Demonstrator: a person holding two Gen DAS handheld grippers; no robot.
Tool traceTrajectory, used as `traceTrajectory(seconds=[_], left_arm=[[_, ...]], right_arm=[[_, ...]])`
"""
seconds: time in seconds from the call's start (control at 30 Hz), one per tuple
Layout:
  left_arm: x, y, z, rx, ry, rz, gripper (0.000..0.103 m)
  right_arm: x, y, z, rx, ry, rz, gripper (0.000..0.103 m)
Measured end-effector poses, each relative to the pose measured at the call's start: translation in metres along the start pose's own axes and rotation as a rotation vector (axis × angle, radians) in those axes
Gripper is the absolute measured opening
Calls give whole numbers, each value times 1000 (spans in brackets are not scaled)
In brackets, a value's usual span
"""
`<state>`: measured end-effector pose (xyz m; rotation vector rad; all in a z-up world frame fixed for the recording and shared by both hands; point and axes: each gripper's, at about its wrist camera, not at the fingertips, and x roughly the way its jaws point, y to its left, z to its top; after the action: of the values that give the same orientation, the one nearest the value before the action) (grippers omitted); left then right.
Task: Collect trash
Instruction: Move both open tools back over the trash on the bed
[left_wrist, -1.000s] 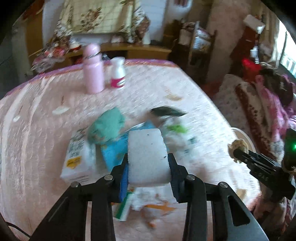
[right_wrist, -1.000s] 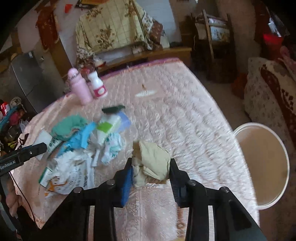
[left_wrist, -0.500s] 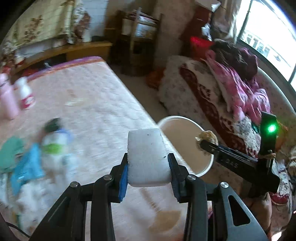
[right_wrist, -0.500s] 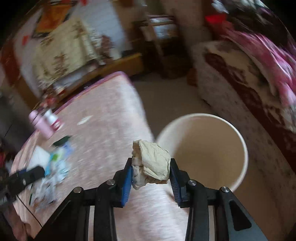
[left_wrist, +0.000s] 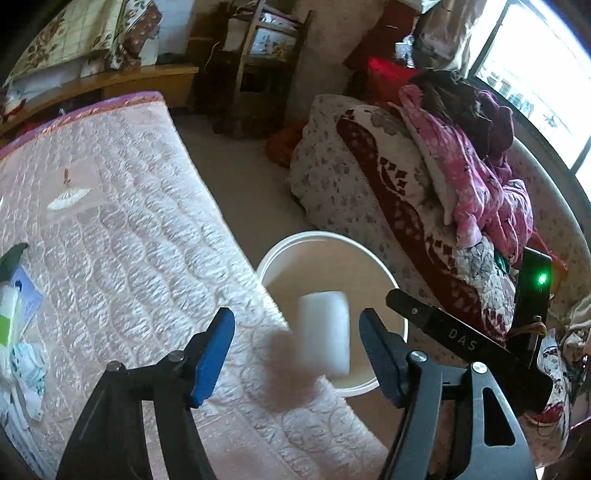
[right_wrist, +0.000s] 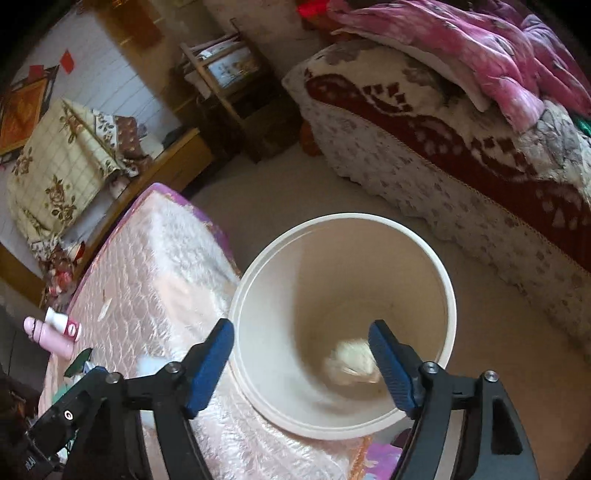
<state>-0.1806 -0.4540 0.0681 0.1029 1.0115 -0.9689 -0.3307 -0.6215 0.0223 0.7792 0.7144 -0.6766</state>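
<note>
Beside the bed (left_wrist: 122, 206), over the bucket (right_wrist: 441, 273), both grippers' jaws have just spread, empty: the white block (left_wrist: 325, 332) falls near the rim and might bounce out, the paper wad (right_wrist: 352, 362) is dropping inside.

Crumpled paper wad (right_wrist: 352, 360) inside bucket (right_wrist: 441, 266)

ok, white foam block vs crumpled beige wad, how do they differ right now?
The white foam block is smooth, rectangular and bigger; the crumpled beige wad is wrinkled and lumpy. The block sits above the bin rim; the wad is deep inside it. Both are motion-blurred, gripped by nothing.
</note>
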Motion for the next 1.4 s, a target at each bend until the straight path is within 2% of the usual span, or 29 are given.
traceTrajectory(seconds=[0.27,0.53,0.67,0.8,0.9,1.03,1.13,1.3,1.4], left_arm=[[-50,28,-21,11,-58,162,71],[-115,70,-42,-11,-150,348,71],[-137,89,-51,-42,-167,384,71],[-164,105,-61,-57,-202,425,71],[-184,119,-70,-90,-222,435,71],[-209,132,-78,-96,-250,476,71],[-227,143,-86,-103,-270,503,71],[-258,168,-104,-120,-279,550,73],[-275,188,-117,-148,-272,569,75]], right_arm=[[-2,17,-9,-70,14,-8,79],[-25,59,-25,-203,-17,-22,79],[-43,85,-41,-259,-46,-3,79],[-55,119,-59,-335,-24,25,79],[-66,140,-72,-384,-43,36,79],[-72,159,-85,-384,-13,85,79],[-82,175,-97,-408,-30,99,79],[-87,198,-110,-427,-1,143,79],[-94,212,-121,-452,-16,159,79]])
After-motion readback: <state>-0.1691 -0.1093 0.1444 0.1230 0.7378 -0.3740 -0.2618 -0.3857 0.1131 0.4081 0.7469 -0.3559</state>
